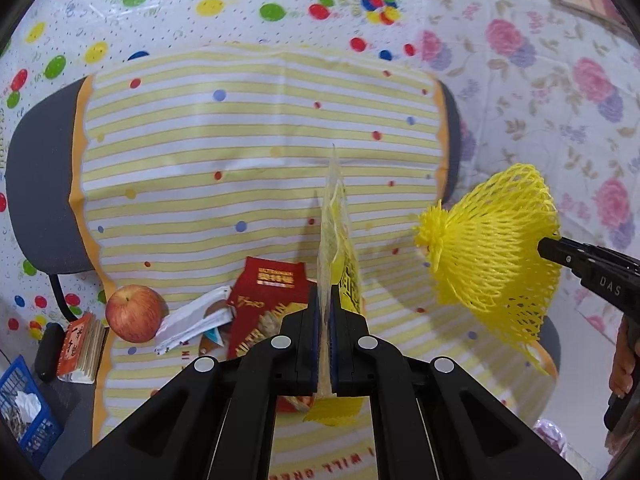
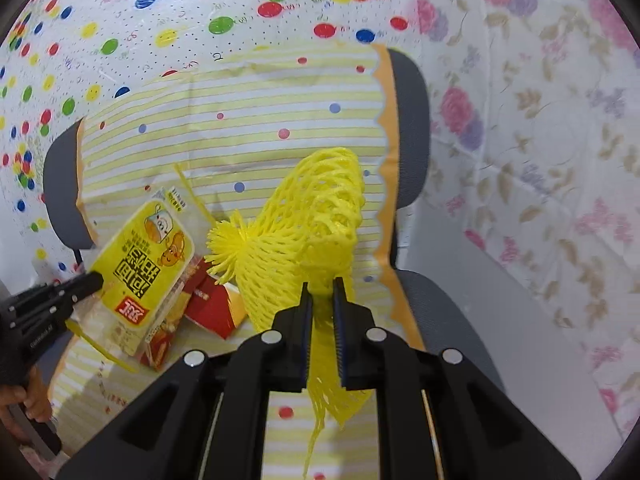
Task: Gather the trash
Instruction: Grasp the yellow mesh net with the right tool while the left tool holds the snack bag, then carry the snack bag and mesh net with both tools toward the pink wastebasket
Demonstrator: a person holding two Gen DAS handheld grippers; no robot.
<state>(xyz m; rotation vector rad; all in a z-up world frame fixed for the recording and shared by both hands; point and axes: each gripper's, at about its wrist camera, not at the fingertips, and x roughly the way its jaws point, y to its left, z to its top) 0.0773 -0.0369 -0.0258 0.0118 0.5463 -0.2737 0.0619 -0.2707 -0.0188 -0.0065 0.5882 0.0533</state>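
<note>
My left gripper (image 1: 325,300) is shut on a yellow snack wrapper (image 1: 335,240), seen edge-on above the table; in the right wrist view the same wrapper (image 2: 146,264) shows its printed face, pinched by the left gripper (image 2: 98,280). My right gripper (image 2: 321,284) is shut on a yellow foam fruit net (image 2: 312,220), which hangs lifted off the striped cloth; the net (image 1: 496,248) also shows at the right of the left wrist view, held by the right gripper (image 1: 546,246). Red packets (image 1: 268,312) and a crumpled white paper (image 1: 192,322) lie on the cloth.
A red apple (image 1: 134,312) rests at the cloth's left edge beside a small paper block (image 1: 80,346). A blue basket (image 1: 24,412) stands lower left. The striped cloth (image 1: 200,160) covers a grey table (image 1: 36,184). Patterned sheets hang behind.
</note>
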